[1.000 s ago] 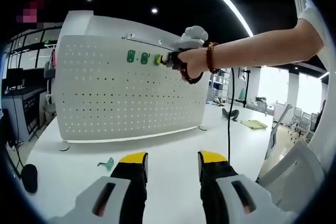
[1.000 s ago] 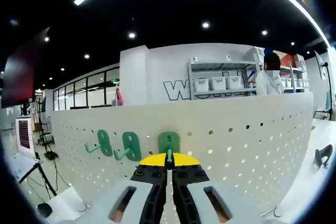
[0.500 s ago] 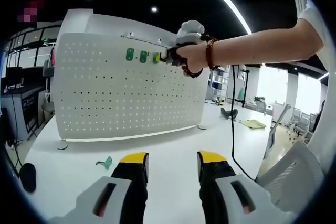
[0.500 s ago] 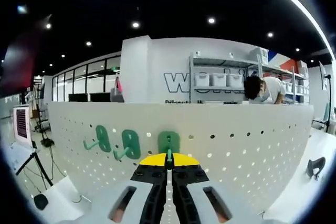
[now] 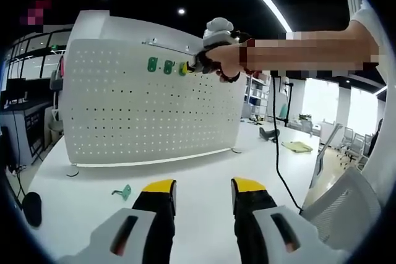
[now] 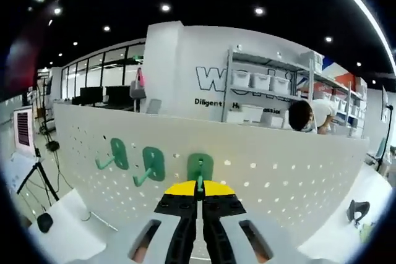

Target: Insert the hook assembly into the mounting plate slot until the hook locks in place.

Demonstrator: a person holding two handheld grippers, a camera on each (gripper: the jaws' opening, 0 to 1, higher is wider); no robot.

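A white pegboard [image 5: 148, 109] stands upright on the table, with two green hooks [image 5: 159, 65] mounted near its top edge. In the left gripper view my right gripper [image 5: 192, 66] is up at the board beside those hooks, held by a person's hand. In the right gripper view my right gripper [image 6: 199, 191] is shut on a third green hook [image 6: 200, 166], whose plate lies against the pegboard [image 6: 278, 177] to the right of the two mounted hooks [image 6: 136, 160]. My left gripper [image 5: 201, 197] hovers low over the table, open with nothing between its jaws.
A loose green hook [image 5: 124, 192] lies on the white table [image 5: 204, 165] in front of the pegboard. A black cable [image 5: 275, 146] hangs from the right gripper. A white chair [image 5: 343, 205] stands at the right. Shelves [image 6: 260, 97] and a person [image 6: 309, 115] are behind the board.
The right gripper, still shut on the hook, has risen a little along the pegboard's top; its view tilts so the board sits lower. The left gripper has hardly moved.
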